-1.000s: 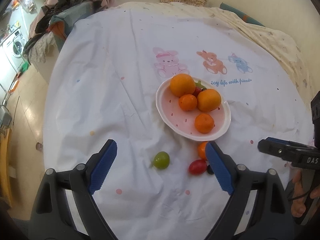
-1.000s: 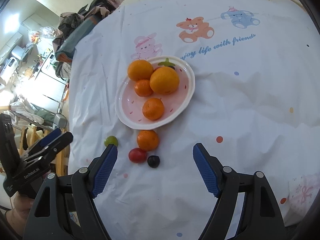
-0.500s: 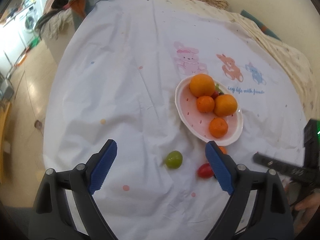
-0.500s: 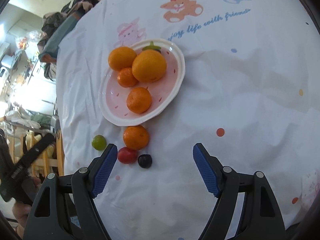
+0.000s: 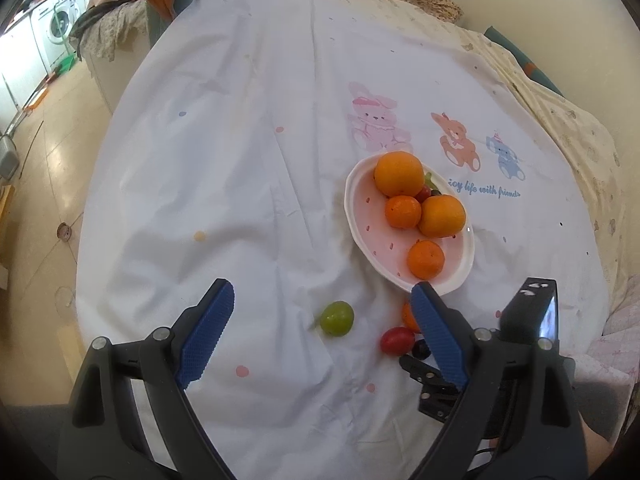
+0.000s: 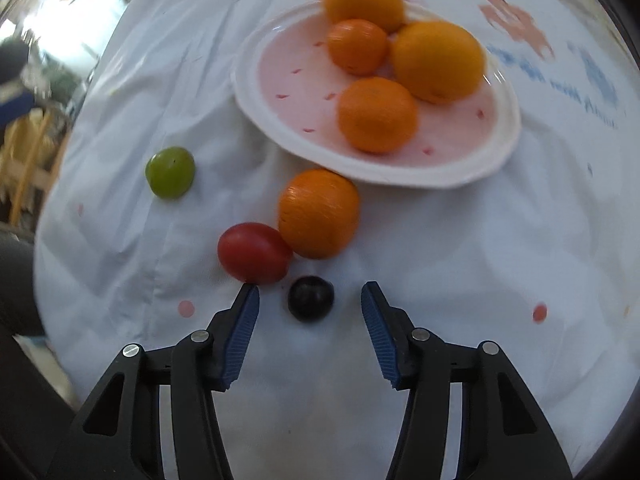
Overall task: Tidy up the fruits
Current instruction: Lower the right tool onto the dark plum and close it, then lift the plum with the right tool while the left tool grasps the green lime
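A: While the right gripper (image 6: 310, 300) points steeply down, where is the dark grape (image 6: 311, 298)?

B: Lower centre, on the white cloth (image 6: 440, 264), between jaws that have just been closing; neither pad touches it.

A: Handling?

B: Likely light, smooth, easily crushed. Grip across its middle, gently.

A: Left gripper (image 5: 320, 328)?

B: Wide, empty, hovering over the green grape (image 5: 337, 317).

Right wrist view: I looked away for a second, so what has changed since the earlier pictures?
The right gripper has dropped close over the dark grape, its fingers just closing partway, with the grape between them but not yet touched. The left gripper stays open; the plate and fruit are unmoved.
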A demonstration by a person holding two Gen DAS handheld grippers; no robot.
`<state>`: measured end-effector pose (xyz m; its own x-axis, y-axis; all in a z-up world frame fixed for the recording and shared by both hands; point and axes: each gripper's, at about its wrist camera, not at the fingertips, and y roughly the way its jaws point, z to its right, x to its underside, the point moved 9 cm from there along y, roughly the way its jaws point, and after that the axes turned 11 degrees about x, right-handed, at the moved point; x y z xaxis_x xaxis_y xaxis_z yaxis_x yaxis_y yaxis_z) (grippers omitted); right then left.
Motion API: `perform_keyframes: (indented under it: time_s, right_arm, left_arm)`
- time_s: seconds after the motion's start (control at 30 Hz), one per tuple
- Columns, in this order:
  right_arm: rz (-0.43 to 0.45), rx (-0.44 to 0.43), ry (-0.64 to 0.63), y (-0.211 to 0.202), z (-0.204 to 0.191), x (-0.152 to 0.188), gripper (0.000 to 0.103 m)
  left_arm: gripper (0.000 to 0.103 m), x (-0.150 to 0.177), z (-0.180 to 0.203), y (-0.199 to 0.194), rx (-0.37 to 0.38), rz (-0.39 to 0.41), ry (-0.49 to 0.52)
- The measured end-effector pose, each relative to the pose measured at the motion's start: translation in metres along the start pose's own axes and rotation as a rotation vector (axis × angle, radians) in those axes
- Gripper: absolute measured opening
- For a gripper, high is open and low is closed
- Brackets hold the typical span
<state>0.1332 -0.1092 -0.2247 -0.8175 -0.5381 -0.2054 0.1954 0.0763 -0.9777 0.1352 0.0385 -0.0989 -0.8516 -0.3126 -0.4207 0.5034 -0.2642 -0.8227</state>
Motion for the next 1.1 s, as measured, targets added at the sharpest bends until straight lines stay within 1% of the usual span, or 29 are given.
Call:
perform_keyframes:
  time_s: [0.03,0.1,0.17,0.27,0.47,0.6,0.7,0.83,0.9,0.93,0.97,1.03,1.1]
  right_arm:
    - [0.008,0.007,-0.013,0.000,-0.002,-0.001,0.054]
    - [0.018,0.009,-0.044,0.000,-0.007,0.000,0.040]
    - [0.024,0.025,-0.070,-0.001,-0.010,0.002,0.036]
    - [0.019,0.023,-0.052,-0.002,-0.006,0.004,0.025]
    - [0.019,-0.028,-0.005,-0.015,0.004,0.011,0.025]
    - [0.054,-0.088,0.053,-0.045,0.015,0.012,0.025]
    - [0.100,-0.133,0.102,-0.075,0.030,0.014,0.025]
    - [0.166,-0.161,0.154,-0.105,0.047,0.014,0.025]
    - [0.184,-0.180,0.191,-0.108,0.045,0.011,0.025]
    - [0.191,-0.195,0.213,-0.108,0.047,0.005,0.025]
    - [0.195,-0.206,0.228,-0.108,0.047,0.007,0.025]
    - [0.199,-0.227,0.272,-0.105,0.054,0.004,0.025]
    - [0.197,-0.245,0.310,-0.104,0.060,0.002,0.025]
  left_arm:
    - [0.088,0.000,-0.001,0.000,-0.002,-0.001,-0.003]
    - [0.088,-0.001,-0.002,0.001,-0.002,-0.003,-0.011]
    - [0.088,-0.001,-0.003,0.001,0.001,-0.007,-0.021]
    - [0.088,-0.001,-0.004,0.002,0.001,-0.008,-0.023]
    - [0.088,-0.001,-0.006,0.005,-0.017,-0.011,-0.013]
    - [0.088,0.002,-0.011,0.008,-0.036,-0.022,-0.015]
    - [0.088,0.011,-0.013,0.016,-0.039,-0.064,-0.017]
    - [0.088,0.021,-0.016,0.027,-0.067,-0.108,-0.002]
    - [0.088,0.027,-0.016,0.036,-0.077,-0.140,0.013]
    - [0.088,0.032,-0.015,0.042,-0.079,-0.165,0.023]
    - [0.088,0.036,-0.013,0.048,-0.078,-0.191,0.033]
    - [0.088,0.047,-0.010,0.062,-0.074,-0.250,0.062]
    - [0.087,0.053,-0.006,0.073,-0.085,-0.283,0.109]
